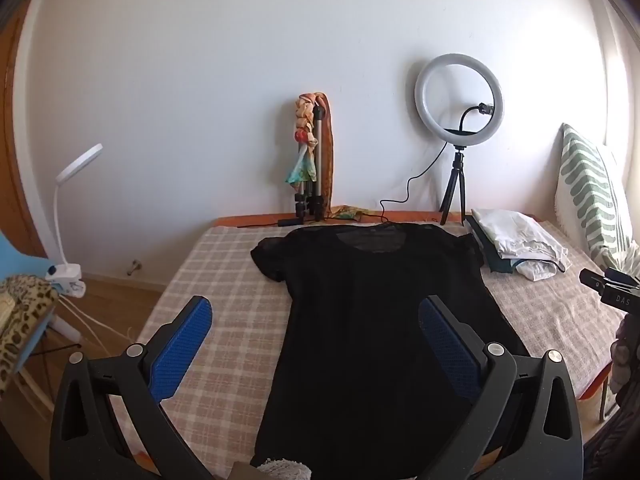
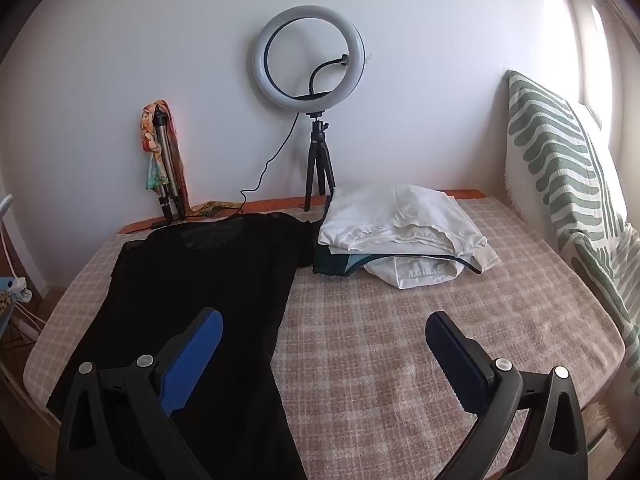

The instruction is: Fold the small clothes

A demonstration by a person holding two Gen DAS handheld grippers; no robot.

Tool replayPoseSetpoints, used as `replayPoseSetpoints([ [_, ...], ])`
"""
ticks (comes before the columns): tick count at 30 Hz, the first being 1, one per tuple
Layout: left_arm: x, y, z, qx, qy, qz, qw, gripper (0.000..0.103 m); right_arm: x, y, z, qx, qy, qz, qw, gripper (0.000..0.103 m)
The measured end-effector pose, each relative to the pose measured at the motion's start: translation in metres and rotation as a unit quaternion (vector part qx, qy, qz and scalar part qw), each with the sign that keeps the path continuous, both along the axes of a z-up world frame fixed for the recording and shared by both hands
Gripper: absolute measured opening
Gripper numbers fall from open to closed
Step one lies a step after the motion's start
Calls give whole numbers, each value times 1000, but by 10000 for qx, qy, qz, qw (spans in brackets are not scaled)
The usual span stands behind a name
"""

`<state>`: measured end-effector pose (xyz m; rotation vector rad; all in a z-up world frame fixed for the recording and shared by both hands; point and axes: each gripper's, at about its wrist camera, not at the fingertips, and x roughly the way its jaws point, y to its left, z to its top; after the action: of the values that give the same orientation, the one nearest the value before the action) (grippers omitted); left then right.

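A black short-sleeved shirt [image 1: 372,312] lies spread flat on the checked bed cover [image 1: 224,280], neck toward the wall. My left gripper [image 1: 316,316] hovers open over the shirt's left side, with nothing between its blue pads. In the right wrist view the same black shirt [image 2: 192,280] fills the left half of the bed. My right gripper [image 2: 324,332] stands open above the shirt's right edge and the bare checked bed cover [image 2: 400,340]. A stack of folded clothes [image 2: 404,232], white on top and dark green beneath, sits at the back right beside the shirt's sleeve.
A ring light on a small tripod [image 2: 310,60] and a folded tripod wrapped in a coloured scarf [image 2: 164,160] stand against the wall. A green-patterned cushion [image 2: 560,168] leans on the right. A clip lamp [image 1: 72,216] stands left of the bed. A dark device [image 1: 612,284] shows at the right edge.
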<state>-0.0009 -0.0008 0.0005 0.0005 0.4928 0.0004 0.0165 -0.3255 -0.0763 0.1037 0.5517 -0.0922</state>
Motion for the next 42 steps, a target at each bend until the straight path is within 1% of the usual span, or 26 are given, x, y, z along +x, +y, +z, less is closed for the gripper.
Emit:
replayPoseSetpoints([
  [5, 1, -5, 2, 52, -16, 16, 10000, 103, 1, -4, -2, 31, -3, 0, 10000, 103],
  [6, -1, -2, 4, -32, -39, 14, 10000, 103, 1, -6, -2, 32, 3, -8, 10000, 103],
  [7, -3, -2, 3, -17, -43, 1, 10000, 103, 1, 1, 1, -67, -13, -19, 10000, 103],
  [17, 0, -4, 3, 2, 10, -9, 10000, 103, 1, 0, 2, -97, 3, -10, 10000, 103],
  [42, 1, 0, 3, -13, 6, 23, 10000, 103, 2, 1, 1, -74, -1, -13, 10000, 103],
])
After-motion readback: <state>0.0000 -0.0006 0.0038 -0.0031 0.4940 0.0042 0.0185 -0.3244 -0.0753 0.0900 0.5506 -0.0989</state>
